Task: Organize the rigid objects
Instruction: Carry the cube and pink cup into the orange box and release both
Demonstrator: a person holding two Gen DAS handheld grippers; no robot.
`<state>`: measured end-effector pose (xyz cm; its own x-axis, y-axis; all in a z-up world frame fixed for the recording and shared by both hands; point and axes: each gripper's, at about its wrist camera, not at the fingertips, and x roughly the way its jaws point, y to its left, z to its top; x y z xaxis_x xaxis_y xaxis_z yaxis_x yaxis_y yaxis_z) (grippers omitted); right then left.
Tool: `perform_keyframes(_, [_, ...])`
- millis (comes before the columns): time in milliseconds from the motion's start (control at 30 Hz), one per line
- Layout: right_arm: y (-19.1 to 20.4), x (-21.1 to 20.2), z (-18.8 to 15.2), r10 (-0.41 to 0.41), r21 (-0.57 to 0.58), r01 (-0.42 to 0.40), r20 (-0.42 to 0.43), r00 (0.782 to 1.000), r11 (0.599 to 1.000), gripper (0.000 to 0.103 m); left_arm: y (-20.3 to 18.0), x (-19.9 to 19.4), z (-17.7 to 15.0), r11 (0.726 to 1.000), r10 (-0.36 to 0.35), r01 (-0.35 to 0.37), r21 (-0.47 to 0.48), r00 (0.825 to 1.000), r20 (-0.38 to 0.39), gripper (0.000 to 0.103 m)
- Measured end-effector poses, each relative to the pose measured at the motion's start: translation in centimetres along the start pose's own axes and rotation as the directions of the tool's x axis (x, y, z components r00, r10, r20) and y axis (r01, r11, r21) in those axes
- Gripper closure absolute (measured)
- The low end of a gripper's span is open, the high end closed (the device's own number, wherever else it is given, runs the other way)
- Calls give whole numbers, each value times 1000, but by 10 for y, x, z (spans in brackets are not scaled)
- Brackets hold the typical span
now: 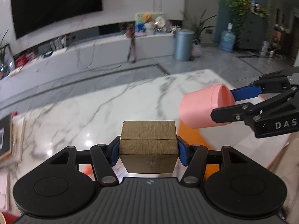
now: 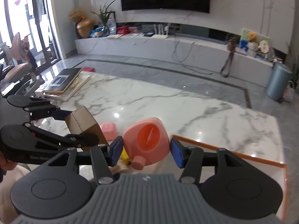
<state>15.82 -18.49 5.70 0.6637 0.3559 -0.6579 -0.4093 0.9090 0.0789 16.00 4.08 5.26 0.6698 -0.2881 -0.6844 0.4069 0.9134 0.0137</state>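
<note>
My left gripper [image 1: 148,150] is shut on a brown cardboard box [image 1: 148,145] and holds it above the white marble table [image 1: 104,100]. It also shows in the right wrist view [image 2: 82,126], at the left, with the box [image 2: 80,123]. My right gripper [image 2: 146,149] is shut on a pink container [image 2: 147,141] with a small round cap, held above the table [image 2: 168,102]. In the left wrist view the right gripper [image 1: 231,102] holds the pink container [image 1: 201,106] at the right.
An orange-rimmed tray [image 2: 243,155] lies under the grippers at the table's right side. A small pink block [image 2: 108,128] lies on the table. A stack of books [image 2: 63,84] sits at the far left. A yellow item [image 2: 124,157] lies below the container.
</note>
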Motion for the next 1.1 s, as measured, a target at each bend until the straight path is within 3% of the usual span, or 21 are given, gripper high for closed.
perform_keyframes(167, [-33,-28,-11,-71,9,71,-7,997,997,48,-40,7,19,995,-73,71,69,997,28,35])
perform_keyframes(300, [-63,-34,-29,-127,18,128,-59,990,992,48,-74,22,30,981,-139,134,141,990,26,35])
perform_keyframes(567, [-93,-14,-67,-149,12,154,-186,971,988,48,-118,72,26,927,-225,234,293,972,-66,35])
perform_keyframes(900, [-101,27,-81,-99,7,105,-264,959,994,48,-122,127,13,888,-199,266,375,957,-209,35])
perform_keyframes(1100, [-104,51,-89,-80,3,85,-318,945,996,47,-125,138,-4,843,-157,253,475,960,-232,34])
